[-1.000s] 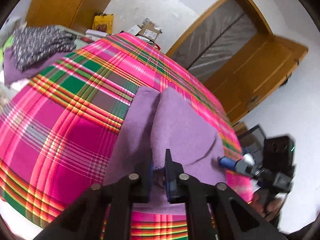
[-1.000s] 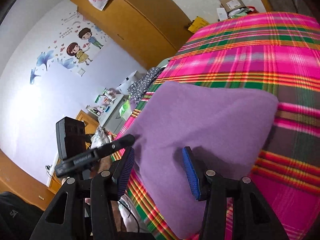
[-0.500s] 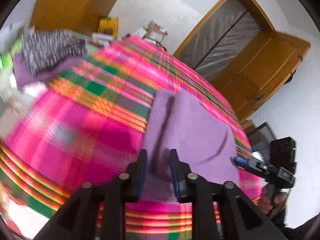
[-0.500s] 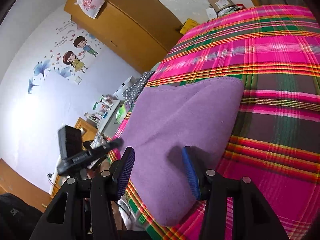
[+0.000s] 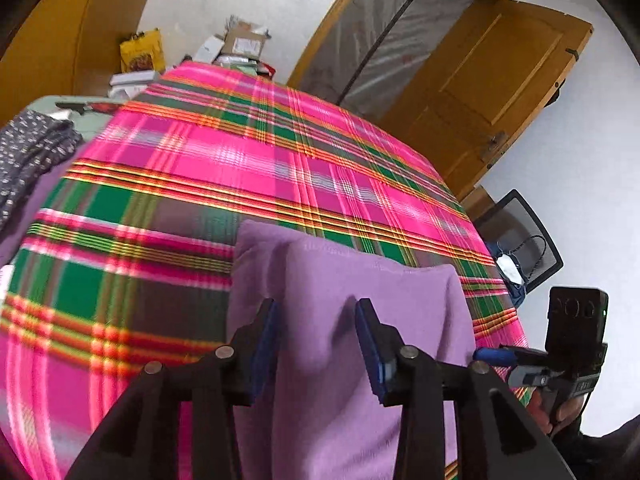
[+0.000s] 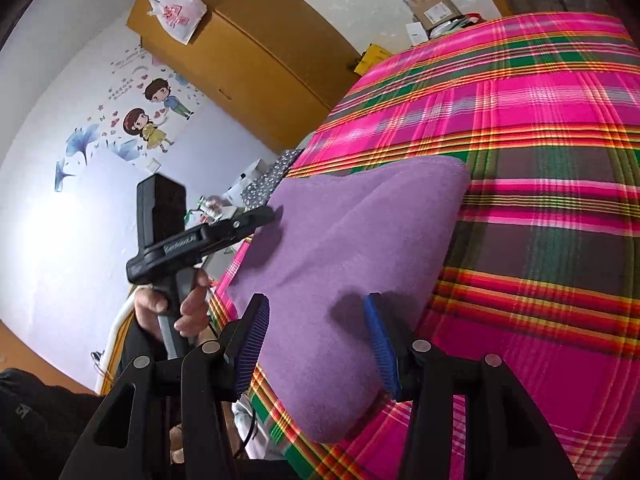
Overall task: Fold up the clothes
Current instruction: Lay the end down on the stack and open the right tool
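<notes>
Your left tool [image 5: 316,336] hangs with its jaws spread apart over the folded purple garment [image 5: 360,320], gripping nothing. Your right tool [image 6: 316,340] is likewise parted and empty above the same cloth. The garment lies flat on the pink plaid bedspread [image 5: 248,168], near the bed's edge closest to you, between both tools.

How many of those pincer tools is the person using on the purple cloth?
2. The left gripper hovers open over the purple cloth near its left end; the right gripper hovers open over the near right end.
</notes>
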Demonstrator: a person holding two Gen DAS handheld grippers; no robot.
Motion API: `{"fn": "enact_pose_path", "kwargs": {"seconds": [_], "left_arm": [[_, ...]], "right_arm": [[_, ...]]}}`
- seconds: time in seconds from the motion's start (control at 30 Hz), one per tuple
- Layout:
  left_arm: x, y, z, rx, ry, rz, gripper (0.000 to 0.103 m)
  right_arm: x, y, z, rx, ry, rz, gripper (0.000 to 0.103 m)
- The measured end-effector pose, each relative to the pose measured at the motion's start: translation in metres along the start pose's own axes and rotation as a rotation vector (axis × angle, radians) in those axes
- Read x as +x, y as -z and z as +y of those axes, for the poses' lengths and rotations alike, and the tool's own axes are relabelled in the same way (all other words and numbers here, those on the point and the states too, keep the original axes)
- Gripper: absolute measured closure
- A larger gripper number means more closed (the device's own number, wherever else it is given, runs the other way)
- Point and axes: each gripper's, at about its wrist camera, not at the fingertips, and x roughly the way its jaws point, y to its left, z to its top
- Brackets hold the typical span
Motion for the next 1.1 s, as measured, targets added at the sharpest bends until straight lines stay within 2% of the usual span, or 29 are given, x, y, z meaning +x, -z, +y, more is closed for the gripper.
{"fn": "enact_pose_path", "kwargs": {"seconds": [0.03, 0.07, 0.13, 0.3, 0.43, 0.53, 0.6, 0.7, 0.83, 0.87, 0.9, 0.97, 1.03, 1.1], "left_arm": [[0.001, -0.002, 0.002, -0.013, 0.009, -0.001, 0.078], [0.001, -0.004, 0.004, -0.025, 0.016, -0.008, 0.086], [-0.003, -0.005, 0.005, -0.036, 0.033, -0.028, 0.092], [-0.006, -0.003, 0.014, -0.072, 0.056, -0.081, 0.093], [0.018, 0.003, 0.041, -0.161, 0.092, -0.023, 0.092], [0.009, 0.007, 0.041, -0.179, 0.100, -0.043, 0.089], [-0.002, 0.009, 0.036, -0.170, 0.072, -0.069, 0.089], [-0.030, 0.017, 0.022, -0.130, -0.017, -0.141, 0.089], [-0.056, 0.039, -0.002, -0.076, -0.011, -0.191, 0.089], [-0.056, 0.045, -0.006, -0.061, -0.015, -0.186, 0.089], [-0.054, 0.053, -0.011, -0.045, -0.028, -0.177, 0.089], [-0.047, 0.068, -0.014, -0.026, -0.058, -0.147, 0.089], [-0.037, 0.082, -0.007, -0.041, -0.083, -0.112, 0.090], [-0.037, 0.091, -0.004, -0.037, -0.085, -0.130, 0.094]], "right_arm": [[0.000, 0.000, -0.001, 0.000, 0.003, 0.000, 0.052], [0.000, 0.000, -0.001, -0.002, 0.007, 0.000, 0.052], [0.000, -0.001, -0.001, -0.012, 0.014, -0.003, 0.052], [-0.001, -0.002, 0.002, -0.033, 0.027, -0.010, 0.052], [-0.002, -0.003, 0.004, -0.049, 0.037, -0.015, 0.052], [-0.002, -0.003, 0.006, -0.061, 0.045, -0.019, 0.052], [-0.004, -0.005, 0.007, -0.071, 0.058, -0.030, 0.052], [-0.007, -0.009, 0.009, -0.098, 0.102, -0.072, 0.052], [-0.002, -0.019, 0.020, -0.186, 0.183, -0.116, 0.052], [0.003, -0.022, 0.023, -0.205, 0.198, -0.112, 0.056], [0.008, -0.024, 0.027, -0.232, 0.211, -0.101, 0.067], [0.021, -0.024, 0.034, -0.305, 0.270, -0.077, 0.077], [0.038, -0.020, 0.038, -0.393, 0.360, -0.037, 0.083], [0.048, -0.011, 0.036, -0.458, 0.421, -0.016, 0.085]]}}
